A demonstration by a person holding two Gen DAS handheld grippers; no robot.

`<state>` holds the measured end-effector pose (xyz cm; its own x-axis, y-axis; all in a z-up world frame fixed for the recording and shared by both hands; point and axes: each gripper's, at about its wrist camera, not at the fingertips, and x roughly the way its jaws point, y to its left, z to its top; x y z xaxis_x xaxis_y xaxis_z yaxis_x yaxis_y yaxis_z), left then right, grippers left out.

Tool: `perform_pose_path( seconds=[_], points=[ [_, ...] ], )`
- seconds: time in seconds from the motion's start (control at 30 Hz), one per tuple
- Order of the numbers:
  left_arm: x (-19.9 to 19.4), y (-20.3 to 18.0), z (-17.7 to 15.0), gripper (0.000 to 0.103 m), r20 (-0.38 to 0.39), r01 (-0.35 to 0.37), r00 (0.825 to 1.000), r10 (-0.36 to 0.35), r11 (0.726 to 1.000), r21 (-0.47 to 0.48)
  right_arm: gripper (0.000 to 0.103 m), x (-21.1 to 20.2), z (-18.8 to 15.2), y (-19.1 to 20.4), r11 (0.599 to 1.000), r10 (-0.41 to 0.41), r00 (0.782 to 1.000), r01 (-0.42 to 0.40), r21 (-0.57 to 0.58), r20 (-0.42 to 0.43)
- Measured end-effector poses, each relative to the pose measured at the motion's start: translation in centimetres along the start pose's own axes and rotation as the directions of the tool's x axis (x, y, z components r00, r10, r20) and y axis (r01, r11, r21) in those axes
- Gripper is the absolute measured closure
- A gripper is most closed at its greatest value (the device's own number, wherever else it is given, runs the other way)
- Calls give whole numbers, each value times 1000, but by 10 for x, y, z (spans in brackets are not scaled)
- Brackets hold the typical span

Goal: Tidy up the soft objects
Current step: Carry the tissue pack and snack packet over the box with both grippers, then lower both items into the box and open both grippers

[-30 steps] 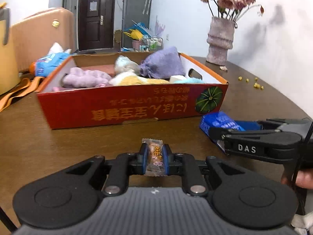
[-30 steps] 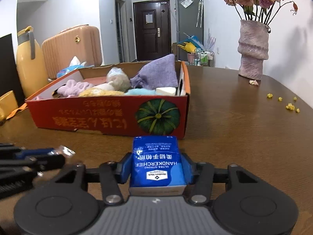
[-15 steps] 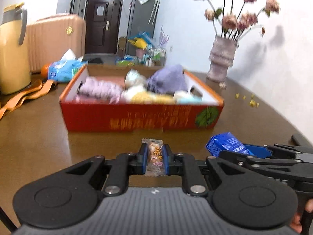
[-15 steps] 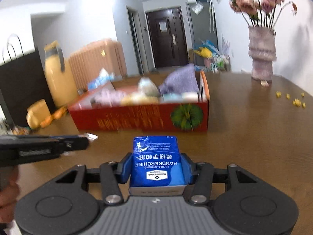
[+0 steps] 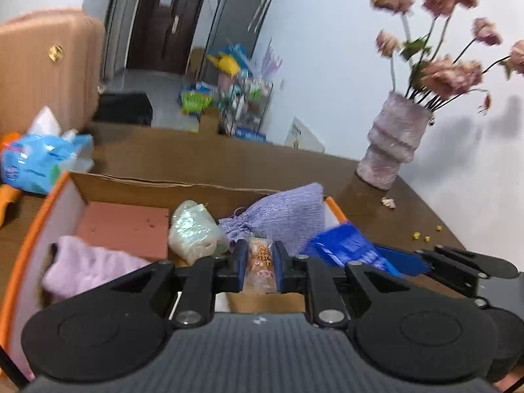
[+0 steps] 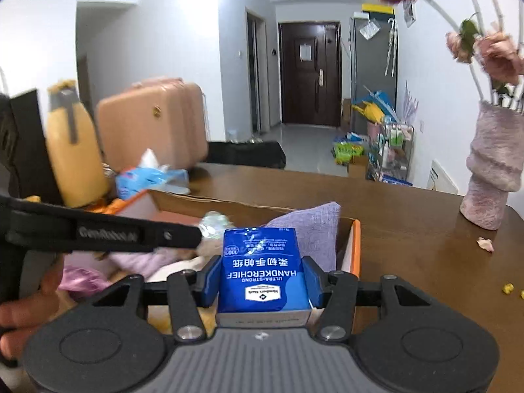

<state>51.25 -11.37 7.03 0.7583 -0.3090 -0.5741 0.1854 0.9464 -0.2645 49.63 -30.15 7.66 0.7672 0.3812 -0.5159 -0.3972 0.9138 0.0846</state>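
Two tools are held over the open box [image 5: 203,185]: left tool [image 5: 258,262] clamped narrowly on a candy wrapper [image 5: 259,263], right tool [image 6: 262,278] gripped around a blue handkerchief pack [image 6: 262,271].

The right gripper [image 6: 262,283] is clamping a blue handkerchief tissue pack [image 6: 262,278] between its blue jaws, above the open cardboard box [image 6: 355,249] that is sitting on the brown table [image 6: 409,239]. Inside the box, a lilac cloth pouch [image 6: 319,229] is leaning just behind the pack, and a pale purple fluffy item [image 6: 147,260] is lying to its left. The left gripper [image 6: 193,237] is reaching in from the left, over the box, with a hand [image 6: 29,298] gripping its handle. A textured pink vase [image 6: 491,170] holding flowers is standing at the table's right side.
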Motion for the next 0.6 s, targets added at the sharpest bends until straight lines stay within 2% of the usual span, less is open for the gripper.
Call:
perform_pose_path(
  seconds=[0.07,0.1,0.13,0.17,0.2,0.23,0.43,0.6],
  points=[
    [18,3,3,86,-25,-7,1000,7,1000,-19,51,21,3,1,1000,21,999,-20,2,-30],
    [24,4,3,85,-29,-8,1000,7,1000,-28,47,32,4,1,1000,29,998,-29,2,-53],
    [31,5,3,82,-34,0,999,-1,1000,-26,43,38,1,2,1000,28,997,-28,-2,-68],
    [36,6,4,72,-41,-3,999,2,1000,-26,34,42,-1,2,1000,14,997,-14,-2,-70],
    [39,7,3,66,-46,-12,999,11,1000,-28,29,43,-2,1,1000,-1,998,1,3,-62],
    [40,8,1,59,-45,-20,999,19,999,-30,28,43,-2,-1,1000,-3,998,4,9,-56],
    [25,16,7,58,-22,-37,999,36,999,-34,25,23,7,-13,999,-47,999,47,23,-22],
    [-10,16,11,48,20,-72,997,72,997,29,22,-7,17,-14,996,-89,996,89,25,18]
  ],
)
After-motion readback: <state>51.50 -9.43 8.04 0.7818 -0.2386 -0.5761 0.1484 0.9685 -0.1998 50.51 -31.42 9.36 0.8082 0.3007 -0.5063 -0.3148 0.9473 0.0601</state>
